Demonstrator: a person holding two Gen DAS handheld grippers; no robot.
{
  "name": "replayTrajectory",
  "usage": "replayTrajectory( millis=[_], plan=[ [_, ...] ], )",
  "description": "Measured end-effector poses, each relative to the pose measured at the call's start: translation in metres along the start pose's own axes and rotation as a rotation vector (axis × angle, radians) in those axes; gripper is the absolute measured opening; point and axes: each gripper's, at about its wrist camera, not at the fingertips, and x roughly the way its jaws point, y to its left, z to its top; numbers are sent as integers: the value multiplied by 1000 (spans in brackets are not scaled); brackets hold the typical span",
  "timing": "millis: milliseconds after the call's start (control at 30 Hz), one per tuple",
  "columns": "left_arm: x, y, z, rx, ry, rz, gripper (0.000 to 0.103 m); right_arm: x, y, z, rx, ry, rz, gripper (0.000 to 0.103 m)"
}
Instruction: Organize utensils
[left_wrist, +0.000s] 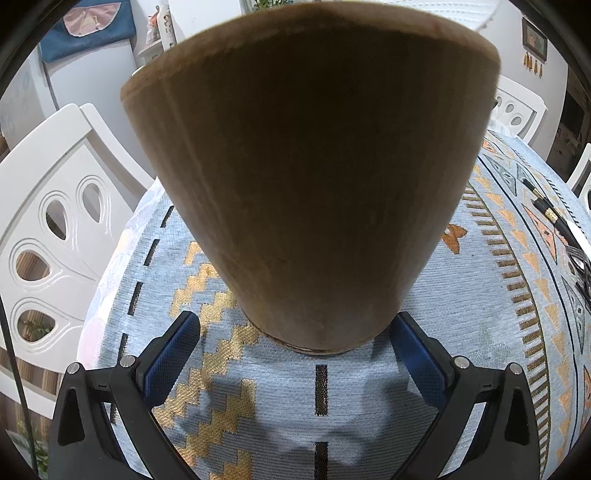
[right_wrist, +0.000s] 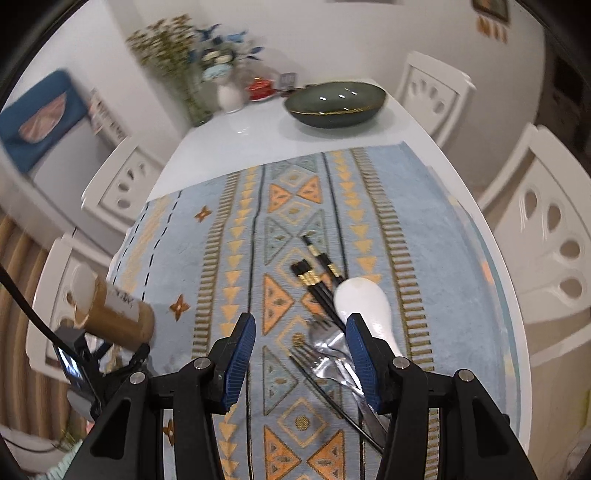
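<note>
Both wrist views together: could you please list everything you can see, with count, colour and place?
holder: one, brown wood, between the left gripper's fingers, at the cloth's left edge
chopsticks: several, exact count unclear, black with gold bands, mid-cloth
spoon: one, white, over the chopsticks, right of centre
fork: one, silver, below the spoon
cloth: one, light blue with orange pattern, covers the near table
table: one, white, bare at the far end
bowl: one, dark green, far end of table
vase: one, white, with flowers, far left corner
chairs: at least four, white, around the table
left gripper: black, blue pads, around the holder's base
right gripper: black, blue pads, open above the fork
</note>
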Motion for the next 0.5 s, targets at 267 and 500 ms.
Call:
replayTrajectory(
  millis=[267, 500],
  plan=[
    [3, 4, 0, 2, -1, 5, 103, 27, -16, 1, 50, 67, -31, 49],
    [5, 5, 0, -2, 4, 5, 103, 62, -33, 7, 74, 120, -65, 49]
  ],
)
